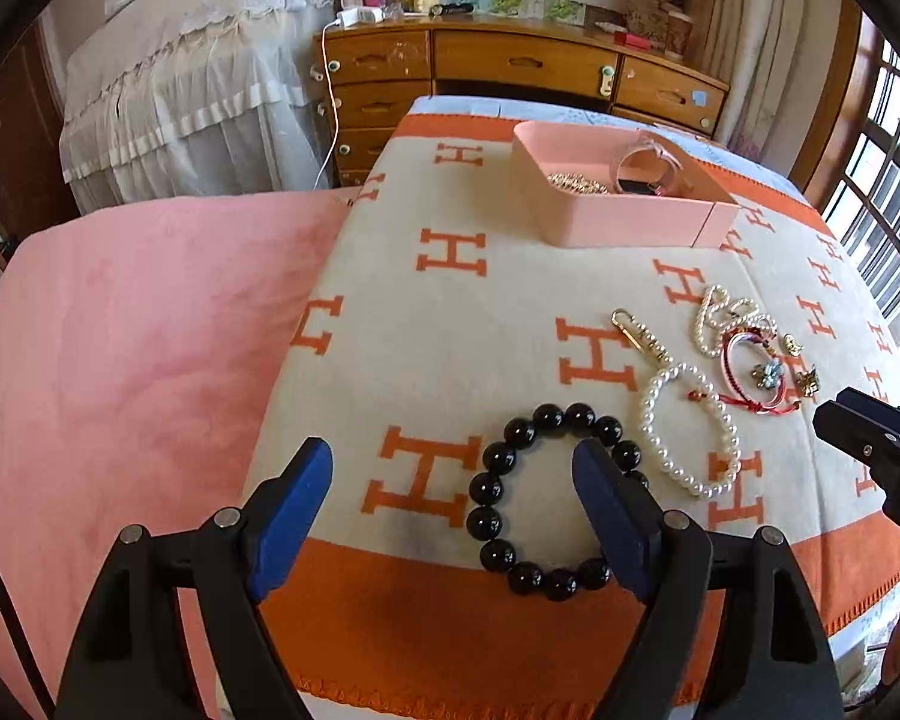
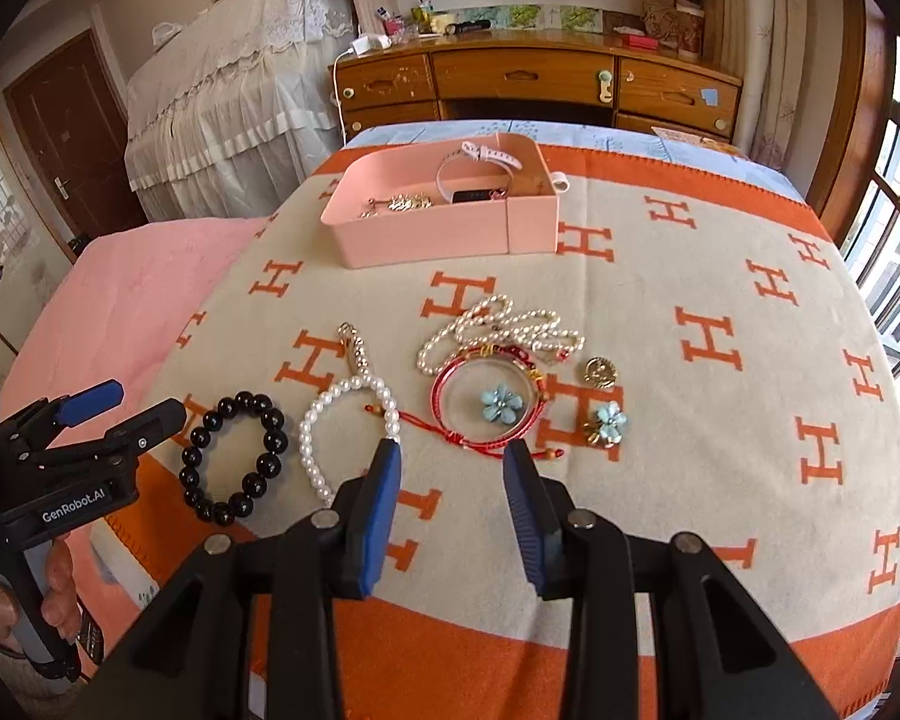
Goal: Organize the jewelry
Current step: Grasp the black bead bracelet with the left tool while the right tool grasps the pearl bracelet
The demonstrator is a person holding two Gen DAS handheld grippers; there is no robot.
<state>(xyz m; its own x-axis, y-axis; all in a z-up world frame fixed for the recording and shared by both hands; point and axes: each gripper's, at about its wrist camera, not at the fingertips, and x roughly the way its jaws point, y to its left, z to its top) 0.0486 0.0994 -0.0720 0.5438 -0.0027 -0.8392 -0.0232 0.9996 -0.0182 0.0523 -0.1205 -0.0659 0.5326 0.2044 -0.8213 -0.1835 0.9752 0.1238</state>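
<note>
Left tongs (image 1: 453, 468) spread wide, empty, over black round-bead bracelet (image 1: 546, 504) on orange-and-cream H-patterned blanket (image 1: 450, 330). Right tongs (image 2: 453, 468) partly parted, grasping nothing, just short of red cord bracelet (image 2: 486, 405). Pink rectangular tray (image 2: 438, 234) beyond the bracelets.

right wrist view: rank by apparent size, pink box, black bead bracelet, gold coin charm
1. pink box, clearly largest, though farthest away.
2. black bead bracelet.
3. gold coin charm, smallest.
Fisheye and differing nearness skew sizes, but the gaps are wide enough to rank.
</note>
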